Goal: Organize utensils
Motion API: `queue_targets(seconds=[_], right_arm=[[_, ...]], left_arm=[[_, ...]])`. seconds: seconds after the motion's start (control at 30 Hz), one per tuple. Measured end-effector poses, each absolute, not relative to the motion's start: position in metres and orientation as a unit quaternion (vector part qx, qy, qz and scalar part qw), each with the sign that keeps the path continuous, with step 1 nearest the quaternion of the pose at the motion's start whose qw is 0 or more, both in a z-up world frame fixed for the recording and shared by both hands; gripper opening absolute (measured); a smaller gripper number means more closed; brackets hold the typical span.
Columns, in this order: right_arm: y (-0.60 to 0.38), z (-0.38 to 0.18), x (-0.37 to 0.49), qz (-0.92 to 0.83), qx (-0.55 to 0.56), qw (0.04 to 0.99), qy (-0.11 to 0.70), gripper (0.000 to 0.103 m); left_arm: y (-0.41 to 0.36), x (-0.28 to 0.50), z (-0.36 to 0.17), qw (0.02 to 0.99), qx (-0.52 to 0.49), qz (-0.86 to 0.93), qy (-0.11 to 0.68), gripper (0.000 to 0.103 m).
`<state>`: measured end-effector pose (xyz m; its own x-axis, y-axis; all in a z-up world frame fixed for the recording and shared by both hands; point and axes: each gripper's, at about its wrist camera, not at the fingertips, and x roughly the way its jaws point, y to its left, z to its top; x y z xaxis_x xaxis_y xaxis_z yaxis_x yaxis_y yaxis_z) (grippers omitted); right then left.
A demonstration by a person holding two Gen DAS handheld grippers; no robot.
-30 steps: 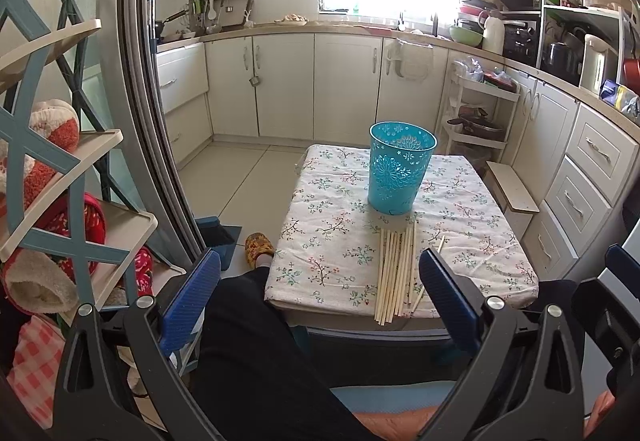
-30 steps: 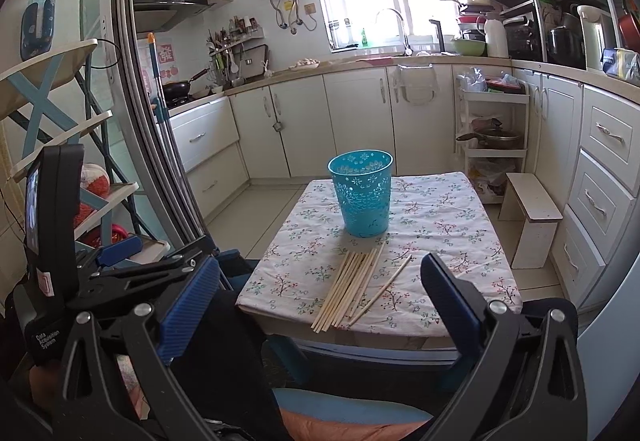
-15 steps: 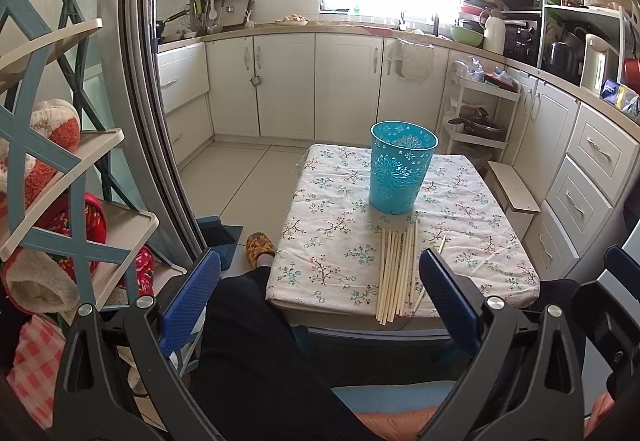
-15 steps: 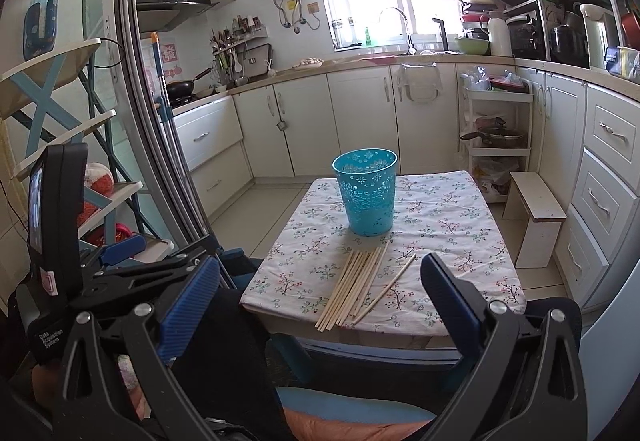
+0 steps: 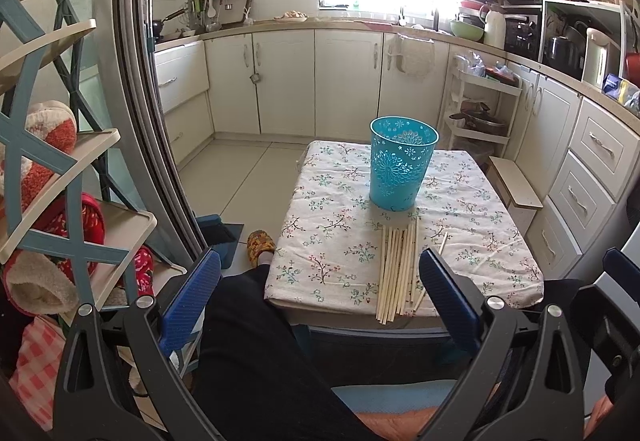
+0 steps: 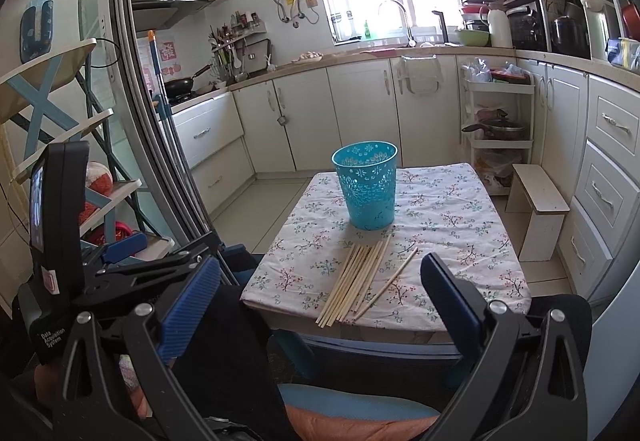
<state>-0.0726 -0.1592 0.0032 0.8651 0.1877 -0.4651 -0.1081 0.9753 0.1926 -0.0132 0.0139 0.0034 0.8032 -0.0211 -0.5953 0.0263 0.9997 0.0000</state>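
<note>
Right wrist view: the chopsticks lie in a loose bundle on the near half of the tabletop, their far tips just short of the blue perforated bin, which stands upright near the middle. One stray chopstick lies apart to the right of the bundle, angled away from it. The near ends of the sticks reach the near edge of the tabletop and appear to overhang it slightly.

My right gripper has its jaws wide apart and holds nothing; it hangs well short of the tabletop, above my lap. My left gripper is likewise spread wide and empty, at a similar stand-off.

Risks, in my judgement: the sticks are thin, round and packed together, so a closing grip could take several at once or pinch one end and let it swing. A nudge at the overhanging ends could roll sticks off the near edge to the floor. The bin looks light; a stick striking its rim could tip it.

Against the picture a second earlier, the bin and sticks lie as they did. Both views have shifted only slightly, and both grippers show the same wide spread.
</note>
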Motion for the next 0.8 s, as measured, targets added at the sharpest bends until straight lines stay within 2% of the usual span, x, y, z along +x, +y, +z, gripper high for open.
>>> queue_targets(seconds=[0.8], right_arm=[[-0.167, -0.008, -0.053, 0.091, 0.094, 0.953, 0.275, 0.096]], left_arm=[[0.005, 0.007, -0.005, 0.944, 0.023, 0.0, 0.33, 0.096]])
